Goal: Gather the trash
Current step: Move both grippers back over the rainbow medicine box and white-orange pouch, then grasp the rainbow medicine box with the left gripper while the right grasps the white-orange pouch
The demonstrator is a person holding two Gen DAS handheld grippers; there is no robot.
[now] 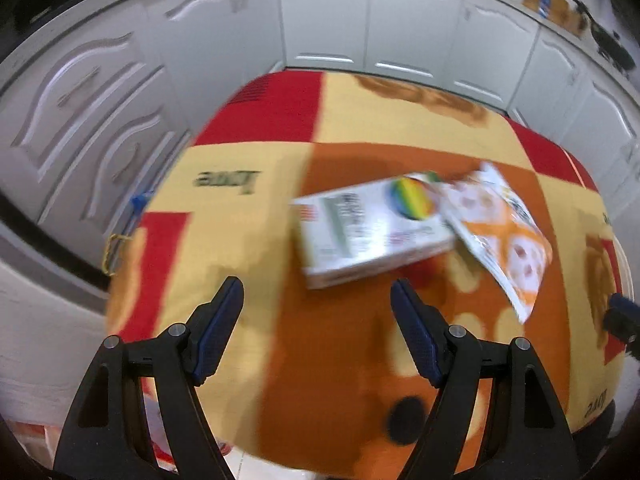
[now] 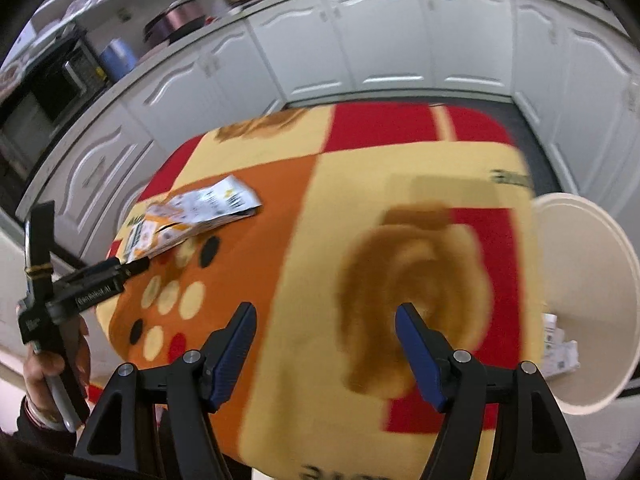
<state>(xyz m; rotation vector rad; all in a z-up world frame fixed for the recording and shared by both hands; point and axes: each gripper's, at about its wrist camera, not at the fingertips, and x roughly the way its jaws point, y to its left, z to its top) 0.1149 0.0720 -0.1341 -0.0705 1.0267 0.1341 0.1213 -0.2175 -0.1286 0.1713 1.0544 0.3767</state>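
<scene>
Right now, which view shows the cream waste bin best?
The right wrist view: the cream round plastic waste bin sits at the table's right edge, open mouth showing paper trash inside. The left wrist view doesn't show it at all.

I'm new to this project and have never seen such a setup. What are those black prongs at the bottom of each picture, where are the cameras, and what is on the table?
Each picture comes from a fisheye camera mounted on a handheld two-finger gripper, looking along its fingers. The prongs are those fingers. The left gripper and right gripper are both open and hold nothing. In the right view you also see the person's hand holding the left tool. On the patterned tablecloth lie a white box and an orange-and-white wrapper, overlapping. A cream bin stands beside the table's right edge, some trash inside.
</scene>
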